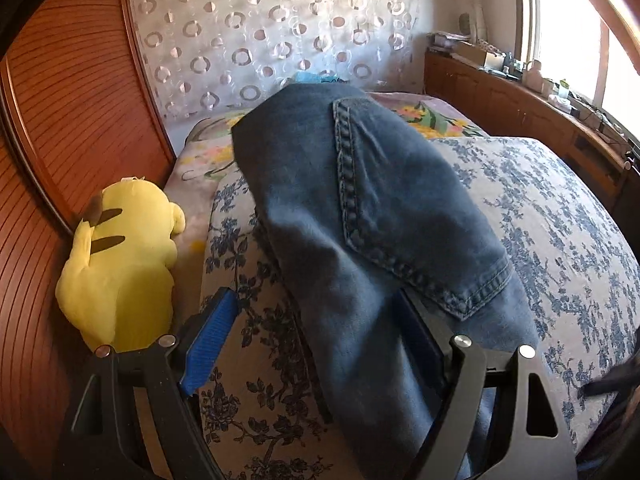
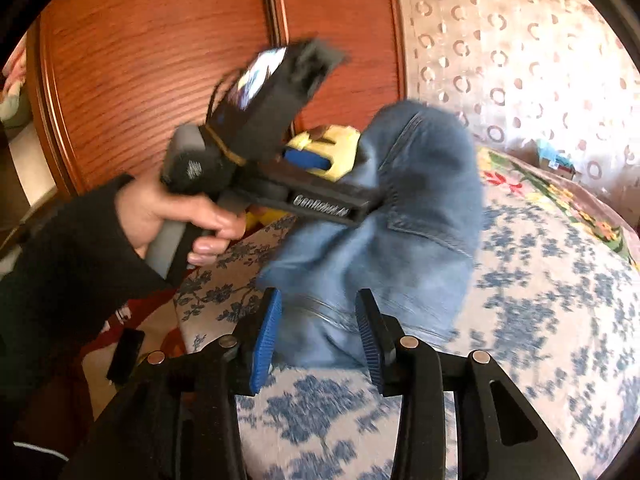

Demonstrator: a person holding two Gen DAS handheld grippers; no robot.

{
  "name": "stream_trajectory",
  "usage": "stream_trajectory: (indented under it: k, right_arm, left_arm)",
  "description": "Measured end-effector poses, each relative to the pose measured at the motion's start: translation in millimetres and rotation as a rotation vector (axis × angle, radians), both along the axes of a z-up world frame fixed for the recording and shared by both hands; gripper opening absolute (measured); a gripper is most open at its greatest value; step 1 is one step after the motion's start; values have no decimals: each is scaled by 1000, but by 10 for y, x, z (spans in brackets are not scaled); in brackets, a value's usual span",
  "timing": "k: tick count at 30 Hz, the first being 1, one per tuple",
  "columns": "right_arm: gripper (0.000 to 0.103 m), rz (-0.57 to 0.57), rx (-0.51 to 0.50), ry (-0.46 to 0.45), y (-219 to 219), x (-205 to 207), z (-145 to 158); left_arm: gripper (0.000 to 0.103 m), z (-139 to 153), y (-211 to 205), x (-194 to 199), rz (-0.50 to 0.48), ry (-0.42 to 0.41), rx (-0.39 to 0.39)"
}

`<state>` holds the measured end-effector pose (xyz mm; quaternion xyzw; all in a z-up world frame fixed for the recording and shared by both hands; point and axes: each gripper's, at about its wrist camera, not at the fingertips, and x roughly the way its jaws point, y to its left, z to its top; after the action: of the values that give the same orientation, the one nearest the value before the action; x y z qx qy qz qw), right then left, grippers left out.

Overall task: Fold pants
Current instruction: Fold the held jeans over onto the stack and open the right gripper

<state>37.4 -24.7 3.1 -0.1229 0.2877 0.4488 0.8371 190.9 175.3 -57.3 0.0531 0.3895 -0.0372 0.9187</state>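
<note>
The blue jeans (image 1: 360, 208) lie bunched on the bed, back pocket up, draped over the right finger of my left gripper (image 1: 316, 312). That gripper's jaws stand wide apart, with denim lying loosely between them. In the right wrist view the jeans (image 2: 404, 216) rise in a blurred heap. My right gripper (image 2: 318, 320) has its blue pads (image 2: 266, 340) part open around a fold of denim near the waistband, not clamped. The left gripper body (image 2: 316, 196), held by a hand, reaches into the jeans from the left.
The bed carries a blue-flowered cover (image 1: 560, 216) and a bright floral blanket (image 1: 432, 120) behind. A yellow plush toy (image 1: 120, 264) lies at the left against the wooden wardrobe (image 1: 72, 100). A wooden shelf (image 1: 520, 108) with small items runs along the window at right.
</note>
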Motion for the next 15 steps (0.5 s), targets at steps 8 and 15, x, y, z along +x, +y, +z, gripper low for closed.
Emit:
stream_trajectory:
  k: [8,15]
  right_arm:
    - [42,-99,0,-73,-205,148,107]
    - [42,-168,-87,13,56,477,-301]
  left_arm:
    - [82,-25,5,-24,2,-3,-8]
    - [82,-6,5,-149,20,-20,-17]
